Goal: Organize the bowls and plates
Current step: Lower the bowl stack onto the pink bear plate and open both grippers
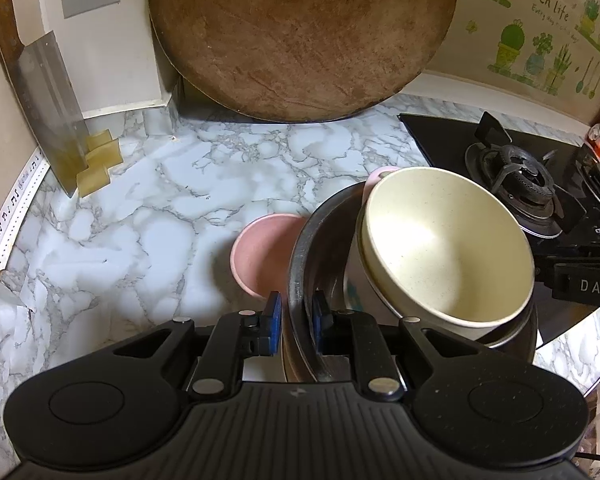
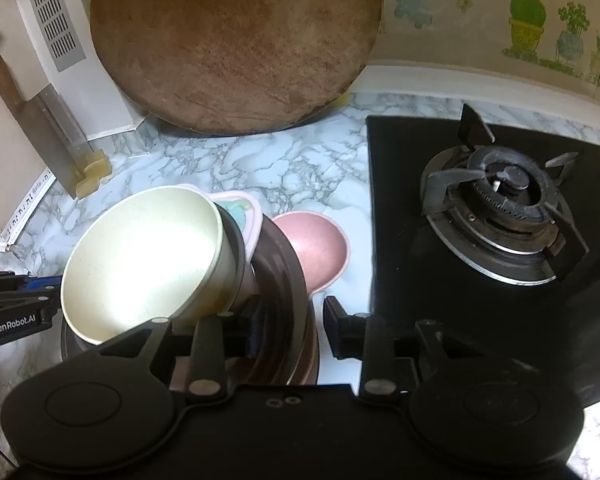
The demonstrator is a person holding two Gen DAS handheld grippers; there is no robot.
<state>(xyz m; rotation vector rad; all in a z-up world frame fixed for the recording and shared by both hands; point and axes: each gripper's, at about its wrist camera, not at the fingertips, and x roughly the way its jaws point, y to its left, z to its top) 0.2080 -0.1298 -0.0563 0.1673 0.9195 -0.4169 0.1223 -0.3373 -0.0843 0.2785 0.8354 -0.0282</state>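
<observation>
Currently the left hand-held gripper (image 1: 296, 304) is pinching the steel bowl (image 1: 300, 248) rim at lower centre; the right hand-held gripper (image 2: 294, 320) is standing spread, straddling the opposite rim, pads clear.

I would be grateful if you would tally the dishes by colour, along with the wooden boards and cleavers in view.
Cream bowls: 1
Pink bowls: 1
Pink-rimmed dishes with a teal picture: 1
Round wooden boards: 1
Cleavers: 1
Dark stacked dishes: too overlapped to count
Total: 5, plus the dark stack
</observation>
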